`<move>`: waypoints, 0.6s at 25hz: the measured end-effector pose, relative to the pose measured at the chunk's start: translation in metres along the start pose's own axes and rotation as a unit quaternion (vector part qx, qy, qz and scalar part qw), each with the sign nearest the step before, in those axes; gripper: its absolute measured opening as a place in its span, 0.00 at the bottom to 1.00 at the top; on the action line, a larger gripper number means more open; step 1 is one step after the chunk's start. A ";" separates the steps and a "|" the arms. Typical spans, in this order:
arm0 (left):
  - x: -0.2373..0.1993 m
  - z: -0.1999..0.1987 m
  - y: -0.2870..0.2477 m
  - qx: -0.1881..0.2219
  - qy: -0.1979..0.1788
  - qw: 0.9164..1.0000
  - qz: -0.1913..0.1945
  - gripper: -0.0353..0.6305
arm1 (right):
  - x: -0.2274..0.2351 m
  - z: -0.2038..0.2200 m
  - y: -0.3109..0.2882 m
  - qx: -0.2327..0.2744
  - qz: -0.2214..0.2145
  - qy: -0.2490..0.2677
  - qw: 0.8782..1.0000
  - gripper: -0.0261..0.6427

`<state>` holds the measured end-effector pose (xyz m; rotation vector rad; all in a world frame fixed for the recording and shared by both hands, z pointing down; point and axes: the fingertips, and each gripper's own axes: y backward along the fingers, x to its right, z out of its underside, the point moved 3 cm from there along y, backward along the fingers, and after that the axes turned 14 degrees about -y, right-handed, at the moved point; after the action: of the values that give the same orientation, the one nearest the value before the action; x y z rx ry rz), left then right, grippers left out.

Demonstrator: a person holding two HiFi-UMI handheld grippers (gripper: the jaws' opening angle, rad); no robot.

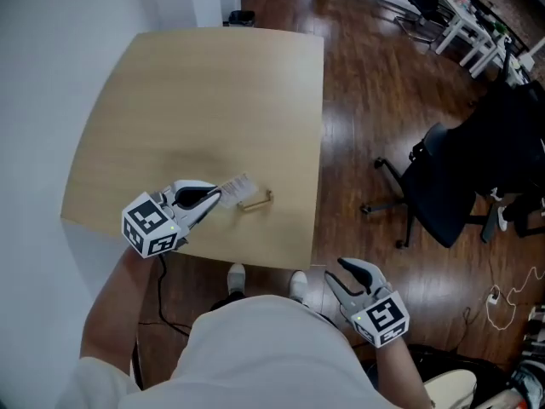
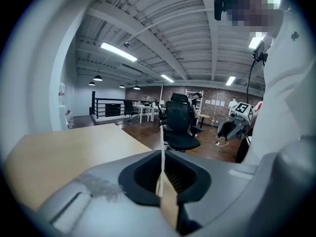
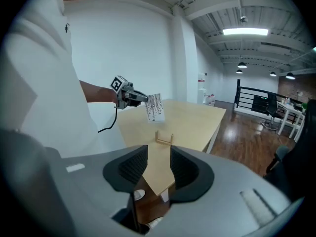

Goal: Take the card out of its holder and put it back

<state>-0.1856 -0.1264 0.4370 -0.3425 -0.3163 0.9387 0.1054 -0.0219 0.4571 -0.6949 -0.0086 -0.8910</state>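
Head view, card (image 1: 236, 187) clear of holder (image 1: 255, 201), near table edge (image 1: 264, 250)

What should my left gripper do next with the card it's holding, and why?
Probably lower the card toward the wooden holder and line its bottom edge up with the slot. The left gripper is shut on the card, which hangs clear of the empty holder, so only putting it back remains.
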 end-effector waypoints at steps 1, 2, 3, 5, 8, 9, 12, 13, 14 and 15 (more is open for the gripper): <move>-0.002 0.001 -0.008 -0.003 -0.004 1.000 0.009 0.08 | 0.000 0.002 0.003 0.004 0.010 -0.008 1.000 0.26; -0.004 0.003 -0.015 -0.007 -0.007 1.000 0.018 0.08 | -0.001 0.004 0.007 0.007 0.020 -0.016 1.000 0.26; -0.006 0.006 -0.022 -0.010 -0.010 1.000 0.026 0.08 | -0.003 0.007 0.010 0.010 0.030 -0.023 0.999 0.26; -0.008 0.012 -0.033 -0.014 -0.014 0.999 0.039 0.08 | -0.006 0.012 0.013 0.015 0.047 -0.034 0.998 0.26; -0.010 0.019 -0.045 -0.013 -0.017 0.998 0.055 0.08 | -0.009 0.019 0.018 0.019 0.067 -0.048 0.996 0.26; -0.011 0.020 -0.049 -0.013 -0.018 0.998 0.061 0.08 | -0.010 0.020 0.019 0.021 0.072 -0.052 0.996 0.26; -0.012 0.024 -0.060 -0.018 -0.025 0.997 0.076 0.08 | -0.013 0.023 0.020 0.025 0.084 -0.060 0.994 0.26; -0.012 0.027 -0.063 -0.019 -0.027 0.996 0.079 0.08 | -0.014 0.024 0.019 0.024 0.087 -0.062 0.994 0.26; -0.012 0.029 -0.066 -0.021 -0.029 0.996 0.082 0.08 | -0.015 0.025 0.019 0.024 0.090 -0.064 0.994 0.26; -0.012 0.031 -0.068 -0.021 -0.030 0.996 0.084 0.08 | -0.015 0.027 0.019 0.024 0.093 -0.066 0.993 0.26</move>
<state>-0.1560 -0.1687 0.4921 -0.3851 -0.3664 1.1110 0.1167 0.0121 0.4628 -0.6957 -0.0819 -0.6639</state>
